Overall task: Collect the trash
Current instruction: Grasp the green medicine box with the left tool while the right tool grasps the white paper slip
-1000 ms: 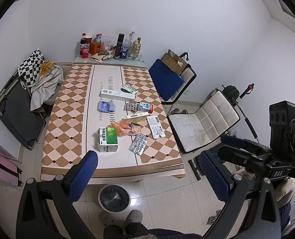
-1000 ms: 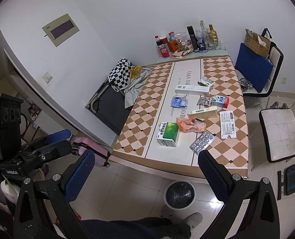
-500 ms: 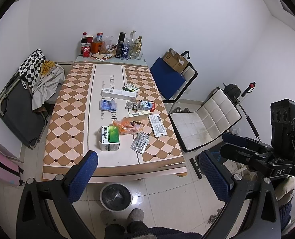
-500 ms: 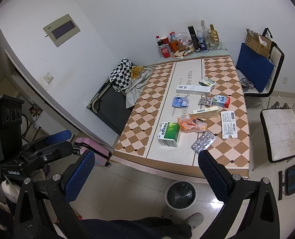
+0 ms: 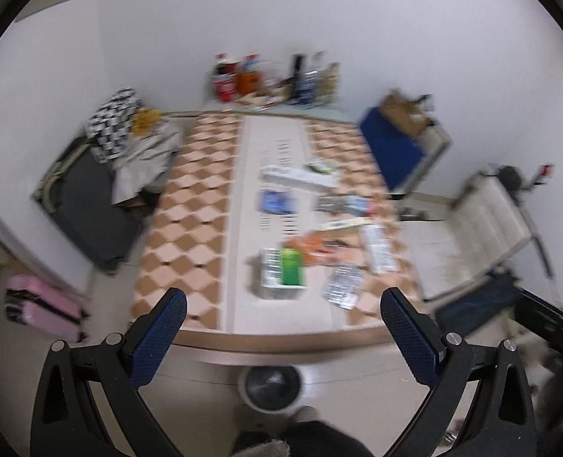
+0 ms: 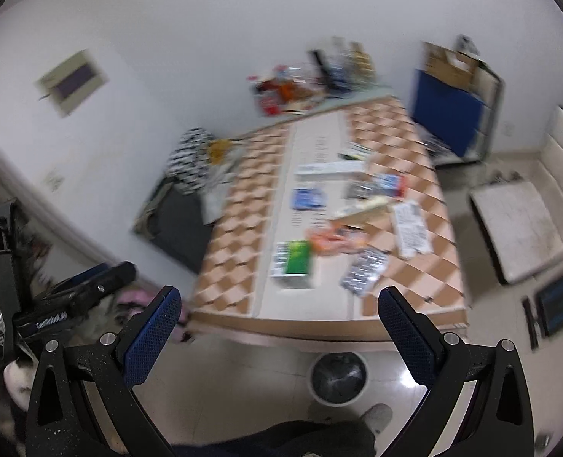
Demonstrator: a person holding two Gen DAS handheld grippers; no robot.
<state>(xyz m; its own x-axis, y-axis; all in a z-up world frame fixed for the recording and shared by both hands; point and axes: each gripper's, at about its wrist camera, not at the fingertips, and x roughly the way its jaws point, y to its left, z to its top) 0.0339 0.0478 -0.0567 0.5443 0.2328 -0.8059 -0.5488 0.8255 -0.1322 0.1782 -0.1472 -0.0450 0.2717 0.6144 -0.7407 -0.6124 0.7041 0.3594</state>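
Both views are motion-blurred. Trash lies on the checkered table (image 5: 190, 228): a green and white box (image 5: 283, 272), an orange wrapper (image 5: 315, 247), a blister pack (image 5: 342, 291), a white leaflet (image 5: 380, 247), a blue packet (image 5: 275, 202) and a long white box (image 5: 300, 177). A round bin (image 5: 271, 384) stands on the floor below the table's near edge. My left gripper (image 5: 281, 327) is open and empty, held above the near edge. My right gripper (image 6: 279, 323) is open and empty too. The green box (image 6: 294, 261) and bin (image 6: 338, 377) also show in the right wrist view.
Bottles and cans (image 5: 273, 80) crowd the table's far end. A blue chair with a cardboard box (image 5: 399, 144) and a white chair (image 5: 483, 224) stand right. A dark folded cot with clothes (image 5: 91, 205) and a pink suitcase (image 5: 41, 306) are left.
Both grippers have moved forward toward the table, which now looks larger and closer. Both views have become blurred. Both grippers stay open and empty.
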